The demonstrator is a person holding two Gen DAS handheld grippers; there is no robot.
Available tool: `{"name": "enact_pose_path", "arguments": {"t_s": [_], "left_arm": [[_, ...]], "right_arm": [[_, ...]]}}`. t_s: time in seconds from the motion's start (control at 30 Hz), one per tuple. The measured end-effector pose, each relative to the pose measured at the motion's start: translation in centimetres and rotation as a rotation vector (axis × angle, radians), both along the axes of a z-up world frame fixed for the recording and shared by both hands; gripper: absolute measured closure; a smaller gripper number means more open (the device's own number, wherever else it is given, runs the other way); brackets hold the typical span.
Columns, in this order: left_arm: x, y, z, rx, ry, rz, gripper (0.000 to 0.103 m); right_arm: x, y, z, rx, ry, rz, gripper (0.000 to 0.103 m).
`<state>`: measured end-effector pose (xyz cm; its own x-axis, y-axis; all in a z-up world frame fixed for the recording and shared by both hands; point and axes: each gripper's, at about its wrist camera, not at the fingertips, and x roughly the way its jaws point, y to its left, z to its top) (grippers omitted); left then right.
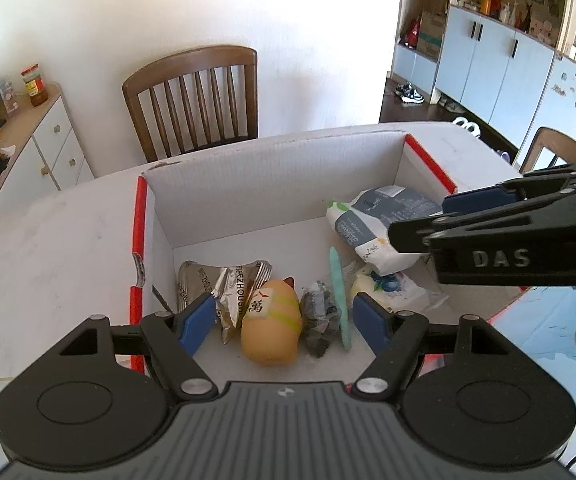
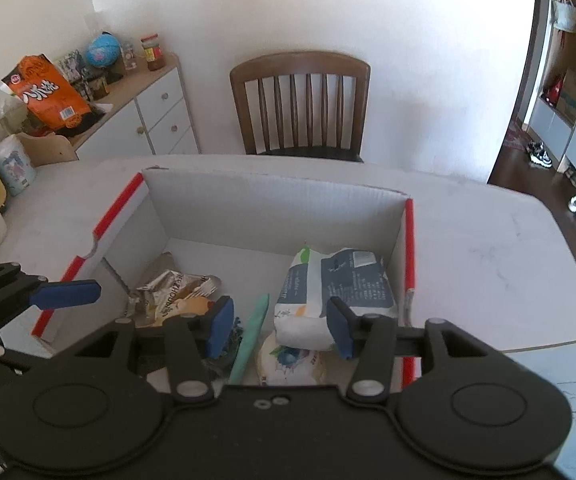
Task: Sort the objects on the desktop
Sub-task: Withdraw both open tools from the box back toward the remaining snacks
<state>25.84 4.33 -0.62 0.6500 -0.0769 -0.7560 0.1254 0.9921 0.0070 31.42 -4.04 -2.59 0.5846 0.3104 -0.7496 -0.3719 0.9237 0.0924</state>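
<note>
the left gripper [image 1: 284, 322] is matte black plastic, with two blue rectangular pads [image 1: 198, 322] on angled linkage arms. silver round screw heads mark the pivots, and a shallow round disc sits at each side of the base, at about 7 and 5 o'clock in its own view. between the discs lies a grey ribbed plate. the right gripper [image 2: 280, 330] has the same build: black arms, blue pads [image 2: 220, 330], silver screws. seen from the left wrist, its side carries raised letters "das" at 3 o'clock.
</note>
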Motion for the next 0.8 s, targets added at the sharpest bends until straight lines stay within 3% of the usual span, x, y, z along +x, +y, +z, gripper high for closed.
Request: {"name": "enact_pose_path", "arguments": {"t_s": [0.43, 0.53, 0.7, 0.8], "left_arm": [[-2.8, 0.9, 1.9, -0.043, -0.039, -0.009, 0.028], [-3.6, 0.8, 2.2, -0.043, -0.049, -0.013, 0.017], [-4.9, 0.8, 2.6, -0.044, -0.069, -0.022, 0.014], [-5.7, 1.0, 2.6, -0.043, -0.077, -0.019, 0.002]], "right_arm": [[-3.5, -3.2, 2.6, 0.015, -0.056, -0.034, 0.037], [-4.6, -3.7, 2.8, 0.011, -0.075, -0.034, 0.032], [-6.6, -5.0, 3.1, 0.019, -0.092, -0.041, 0.028], [-7.8, -5.8, 3.1, 0.025, -0.104, -0.054, 0.024]]}}
